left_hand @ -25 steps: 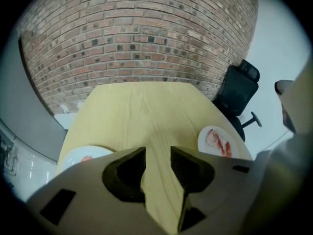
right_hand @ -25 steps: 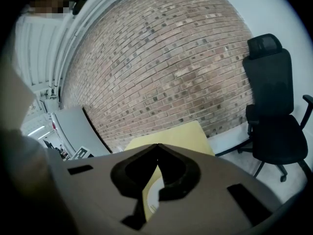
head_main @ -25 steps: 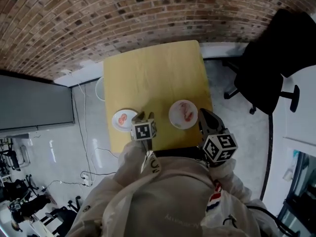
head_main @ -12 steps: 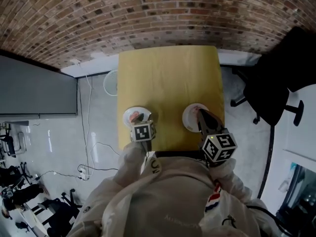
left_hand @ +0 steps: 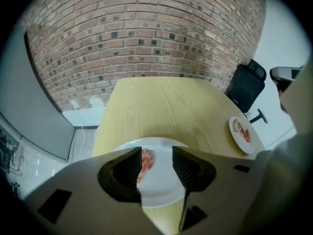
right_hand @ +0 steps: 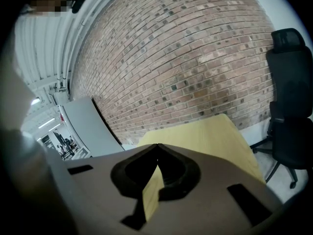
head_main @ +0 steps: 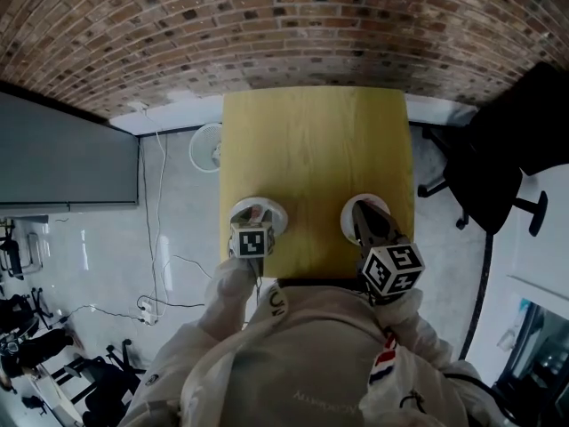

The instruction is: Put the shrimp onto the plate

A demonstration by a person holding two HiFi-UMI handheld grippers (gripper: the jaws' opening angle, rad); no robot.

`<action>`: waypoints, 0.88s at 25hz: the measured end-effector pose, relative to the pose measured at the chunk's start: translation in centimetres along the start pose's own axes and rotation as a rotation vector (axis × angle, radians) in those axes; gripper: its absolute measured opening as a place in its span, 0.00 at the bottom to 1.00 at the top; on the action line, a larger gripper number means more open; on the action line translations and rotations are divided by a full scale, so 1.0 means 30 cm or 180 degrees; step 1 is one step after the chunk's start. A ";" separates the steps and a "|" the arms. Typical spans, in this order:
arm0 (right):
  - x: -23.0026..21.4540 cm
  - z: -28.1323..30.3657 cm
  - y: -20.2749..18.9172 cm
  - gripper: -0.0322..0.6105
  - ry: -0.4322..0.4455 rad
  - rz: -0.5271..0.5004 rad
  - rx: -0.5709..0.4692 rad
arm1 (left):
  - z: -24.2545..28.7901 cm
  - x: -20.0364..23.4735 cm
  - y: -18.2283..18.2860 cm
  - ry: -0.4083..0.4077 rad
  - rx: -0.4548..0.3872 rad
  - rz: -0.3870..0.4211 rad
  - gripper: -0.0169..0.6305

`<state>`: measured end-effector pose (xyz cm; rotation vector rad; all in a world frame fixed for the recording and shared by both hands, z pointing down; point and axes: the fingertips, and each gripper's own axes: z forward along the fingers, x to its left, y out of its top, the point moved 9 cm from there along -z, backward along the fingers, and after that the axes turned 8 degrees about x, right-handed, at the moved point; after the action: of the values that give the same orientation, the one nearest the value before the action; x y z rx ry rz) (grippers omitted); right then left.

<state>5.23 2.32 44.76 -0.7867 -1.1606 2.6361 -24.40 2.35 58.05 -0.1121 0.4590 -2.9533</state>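
Two white plates sit near the front edge of the yellow table [head_main: 316, 149]. My left gripper [head_main: 252, 229] hangs over the left plate [head_main: 271, 210]. Its jaws stand open [left_hand: 156, 153] and have just been opening, gripping nothing. Through the gap I see one pink shrimp [left_hand: 146, 159] lying on that plate [left_hand: 164, 192]. The right plate [left_hand: 243, 135] carries shrimp [left_hand: 246, 133] too. My right gripper [head_main: 358, 210] reaches over the right plate [head_main: 347, 225] with its jaws shut [right_hand: 156, 146] and nothing between them.
A brick wall [head_main: 284, 34] runs behind the table. There is a black office chair [head_main: 511, 149] to the right, a white round fan [head_main: 206, 147] on the floor at the table's left, and a grey panel [head_main: 62, 163] further left.
Both grippers have shifted left along the table's front edge, from just right of each plate to over it. The left jaws stand wider.
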 end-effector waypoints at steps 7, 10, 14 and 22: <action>0.059 0.064 0.005 0.09 -0.0032 -0.0016 0.0095 | 0.082 0.088 -0.010 -0.0121 0.0131 0.0313 0.32; 0.071 0.075 0.005 0.09 -0.0073 -0.0017 0.0108 | 0.090 0.095 -0.016 -0.0180 0.0182 0.0384 0.32; 0.073 0.080 0.015 0.09 -0.0132 -0.0025 0.0107 | 0.100 0.106 -0.014 -0.0200 0.0184 0.0385 0.32; 0.082 0.089 0.021 0.09 -0.0165 -0.0045 0.0113 | 0.119 0.098 0.002 -0.0253 0.0221 0.0422 0.32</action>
<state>1.77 1.01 44.82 -0.7051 -1.1244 2.6728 -26.95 0.77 61.59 -0.1827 0.3391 -2.8191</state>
